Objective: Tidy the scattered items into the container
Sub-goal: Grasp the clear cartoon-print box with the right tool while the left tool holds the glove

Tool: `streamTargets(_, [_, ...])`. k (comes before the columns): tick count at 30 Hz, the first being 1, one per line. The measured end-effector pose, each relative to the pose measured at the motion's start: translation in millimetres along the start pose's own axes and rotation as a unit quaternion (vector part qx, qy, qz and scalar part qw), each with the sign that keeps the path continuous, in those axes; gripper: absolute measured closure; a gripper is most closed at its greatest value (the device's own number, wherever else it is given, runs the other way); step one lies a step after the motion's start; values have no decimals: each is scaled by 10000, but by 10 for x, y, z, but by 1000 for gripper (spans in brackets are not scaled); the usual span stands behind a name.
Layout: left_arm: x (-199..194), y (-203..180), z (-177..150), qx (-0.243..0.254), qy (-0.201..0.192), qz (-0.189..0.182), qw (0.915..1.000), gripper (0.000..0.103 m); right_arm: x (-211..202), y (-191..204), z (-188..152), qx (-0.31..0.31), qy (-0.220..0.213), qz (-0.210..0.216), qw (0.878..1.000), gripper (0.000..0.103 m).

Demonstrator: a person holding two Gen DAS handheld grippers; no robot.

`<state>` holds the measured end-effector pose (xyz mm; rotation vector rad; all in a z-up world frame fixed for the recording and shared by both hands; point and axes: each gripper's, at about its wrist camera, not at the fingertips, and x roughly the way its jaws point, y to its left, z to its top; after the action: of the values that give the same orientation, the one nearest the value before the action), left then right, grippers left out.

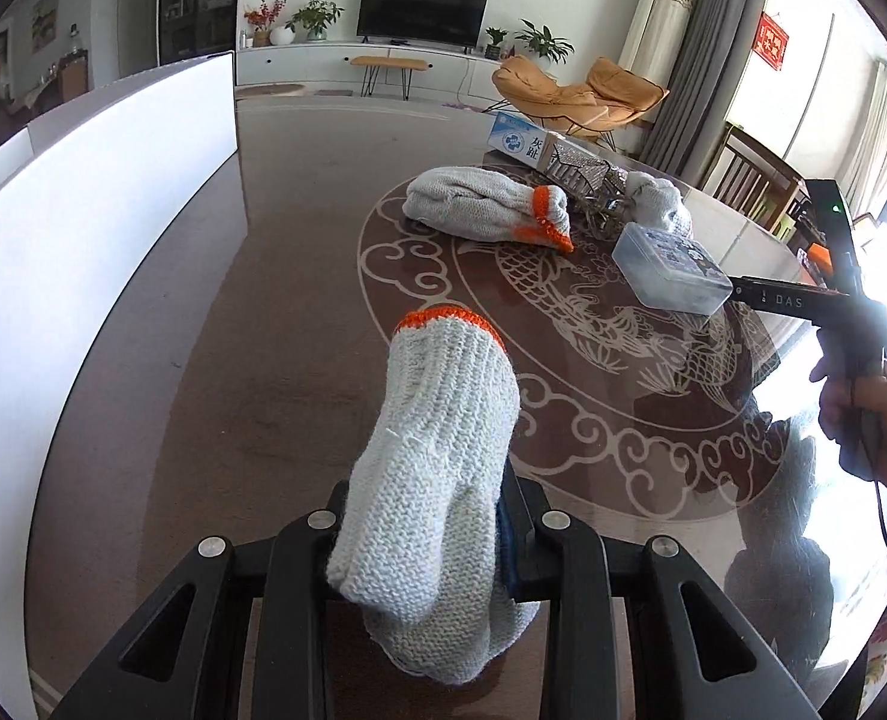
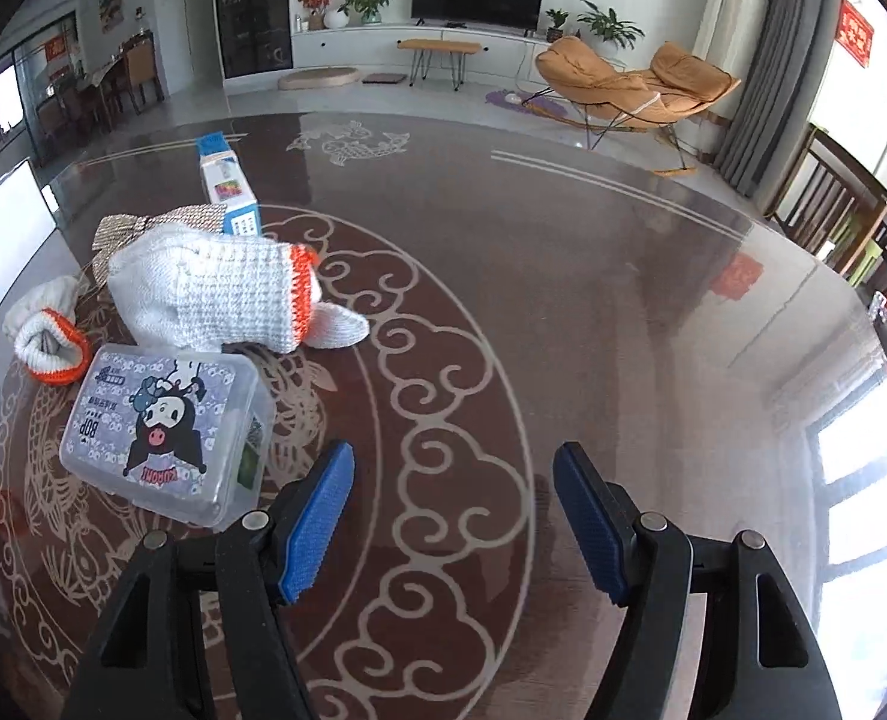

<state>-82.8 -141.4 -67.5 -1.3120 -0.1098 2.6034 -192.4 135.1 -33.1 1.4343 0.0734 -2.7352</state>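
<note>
My left gripper (image 1: 428,510) is shut on a white knitted glove (image 1: 437,438) with an orange cuff, held above the dark patterned table (image 1: 299,324). The white container (image 1: 83,252) stands to its left. Farther on lie another glove (image 1: 485,210) and a clear plastic box (image 1: 671,270). My right gripper (image 2: 452,468) hangs open over the table with nothing between its blue pads. The clear box (image 2: 167,432), with a cartoon label, lies just left of its left finger. Behind it lie a glove (image 2: 215,294) and a second glove (image 2: 47,336).
A blue and white carton (image 2: 227,180) and a glittery item (image 2: 143,222) lie behind the gloves. The container's white wall (image 2: 5,228) shows at the far left. A person's hand (image 1: 863,420) holds the right gripper's handle. Wooden chairs (image 2: 833,204) stand beyond the table's right edge.
</note>
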Motion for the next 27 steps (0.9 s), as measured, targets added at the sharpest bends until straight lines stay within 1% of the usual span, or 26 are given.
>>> streamTargets(1, [-4, 32, 1, -73, -3, -47, 10000, 74, -71, 117, -46, -211, -139, 375, 9990, 36])
streamTargets(2, [-6, 63, 10, -160, -1, -104, 9998, 74, -158, 252, -114, -493, -228, 819, 9952, 35])
streamTargets(3, [-1, 94, 21, -243, -2, -148, 9996, 74, -245, 390, -188, -787, -229, 1303, 9881, 35])
streamTargets(4, [0, 117, 15, -310, -13, -178, 9994, 74, -339, 515, -262, -1091, -216, 1663, 9798, 36])
streamTargets(6, [2, 117, 12, -352, -36, -180, 9992, 73, -493, 715, -363, -1618, -348, 1704, 9714, 36])
streamTargets(7, [7, 101, 16, -329, -43, -149, 9993, 73, -539, 762, -360, -1734, -396, 1783, 9678, 34])
streamTargets(10, [23, 59, 17, -245, -83, -53, 9997, 73, -522, 858, -233, -1771, -444, 1878, 9651, 34])
streamTargets(11, [21, 53, 13, -223, -92, -38, 9997, 73, -494, 872, -168, -1693, -428, 1924, 9657, 34])
streamTargets(13, [10, 53, 0, -201, -115, -19, 9997, 73, -380, 890, -46, -1445, -307, 1896, 9707, 34])
streamTargets(15, [9, 57, 2, -208, -131, 1, 9997, 73, -258, 946, 15, -1226, -142, 1944, 9731, 34])
streamTargets(17, [10, 54, 6, -218, -151, 26, 9996, 73, -164, 1046, 40, -1143, -106, 1907, 9749, 34])
streamTargets(21, [16, 41, 10, -214, -198, 81, 9995, 73, 27, 1231, 74, -1012, 21, 1625, 9815, 34])
streamTargets(23, [18, 33, 9, -215, -215, 117, 9995, 72, 86, 1293, 60, -1049, 54, 1362, 9851, 34])
streamTargets(24, [20, 27, 11, -213, -213, 142, 9994, 72, 83, 1312, 43, -1062, 25, 1298, 9858, 35])
streamTargets(26, [14, 20, 8, -280, -206, 188, 9992, 72, 22, 1340, -2, -1090, -28, 1237, 9863, 41])
streamTargets(27, [3, 17, 3, -320, -195, 196, 9991, 72, -26, 1355, -36, -1087, -35, 1252, 9862, 41])
